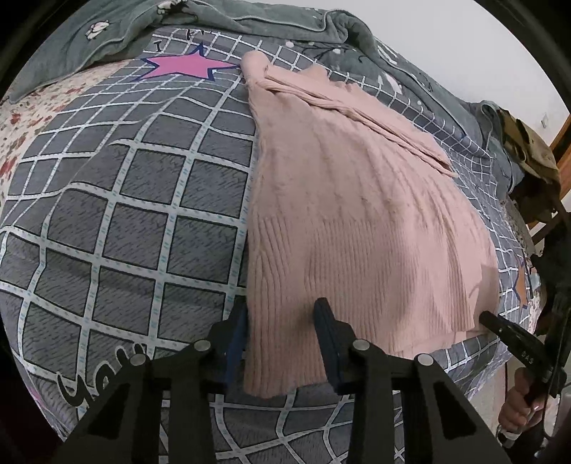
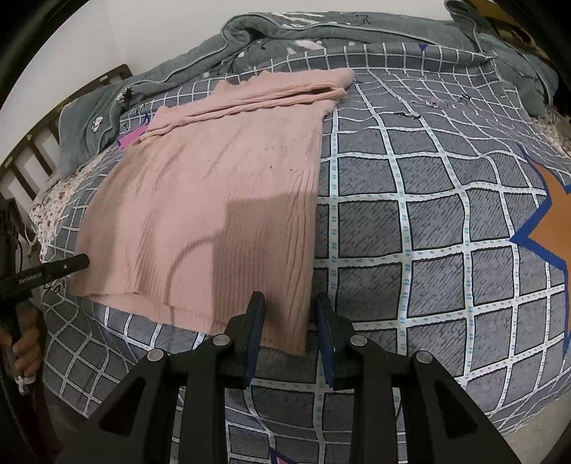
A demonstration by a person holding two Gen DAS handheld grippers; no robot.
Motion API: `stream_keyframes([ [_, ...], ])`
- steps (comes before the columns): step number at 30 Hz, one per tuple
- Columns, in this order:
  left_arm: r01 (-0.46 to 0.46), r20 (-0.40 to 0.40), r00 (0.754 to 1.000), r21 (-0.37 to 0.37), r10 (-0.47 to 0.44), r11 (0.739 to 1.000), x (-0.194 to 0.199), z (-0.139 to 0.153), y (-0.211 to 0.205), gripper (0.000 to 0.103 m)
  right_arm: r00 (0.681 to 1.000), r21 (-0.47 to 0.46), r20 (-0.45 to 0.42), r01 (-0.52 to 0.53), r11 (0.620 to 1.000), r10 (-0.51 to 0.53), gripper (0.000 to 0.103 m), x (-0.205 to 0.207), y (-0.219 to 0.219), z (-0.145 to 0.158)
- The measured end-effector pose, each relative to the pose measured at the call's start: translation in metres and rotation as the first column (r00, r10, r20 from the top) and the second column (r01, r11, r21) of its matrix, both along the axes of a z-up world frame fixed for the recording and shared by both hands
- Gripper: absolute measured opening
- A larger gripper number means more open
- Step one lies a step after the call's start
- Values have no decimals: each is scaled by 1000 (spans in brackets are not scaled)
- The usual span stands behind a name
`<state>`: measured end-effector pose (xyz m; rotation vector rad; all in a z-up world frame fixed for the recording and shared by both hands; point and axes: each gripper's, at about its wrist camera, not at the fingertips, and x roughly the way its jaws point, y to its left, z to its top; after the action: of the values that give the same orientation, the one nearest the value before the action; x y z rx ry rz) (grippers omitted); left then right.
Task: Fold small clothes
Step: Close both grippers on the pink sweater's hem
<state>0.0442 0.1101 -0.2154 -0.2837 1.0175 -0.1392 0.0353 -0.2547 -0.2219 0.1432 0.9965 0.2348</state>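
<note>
Left wrist view: we are straddling the pink sweater (image 1: 357, 221) hem with the left claw (image 1: 282, 342), narrow, unclamped; right claw (image 2: 291, 332) likewise, risking a single-layer pinch.

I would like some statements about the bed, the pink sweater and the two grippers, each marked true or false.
1. The pink sweater lies on a grey checked bedsheet. True.
2. The sweater hangs from a hanger. False: it lies flat on the bed.
3. The left gripper straddles a near corner of the sweater's hem. True.
4. The right gripper is at the sweater's collar. False: it is at the other near hem corner.
5. A grey quilt is bunched at the far side of the bed. True.
6. The sheet has a green star. False: the stars are pink and orange.
</note>
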Motion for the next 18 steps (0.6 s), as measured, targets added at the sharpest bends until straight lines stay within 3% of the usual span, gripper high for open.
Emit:
stream_keyframes([
  [9,5,-14,1000,10,-5,1000,4,-2,1,35,1000,23,2,3,1000,-3,28,4,4,-4],
  [10,5,-13,1000,16,-5,1000,3,-2,0,33,1000,25,0,12,1000,-12,27,4,3,-4],
  [12,10,-15,1000,19,-10,1000,4,-2,-2,14,1000,32,-9,13,999,-13,7,5,3,-5],
  [18,6,50,999,-3,-6,1000,-6,11,0,8,1000,49,22,20,999,-21,5,-2,3,3],
])
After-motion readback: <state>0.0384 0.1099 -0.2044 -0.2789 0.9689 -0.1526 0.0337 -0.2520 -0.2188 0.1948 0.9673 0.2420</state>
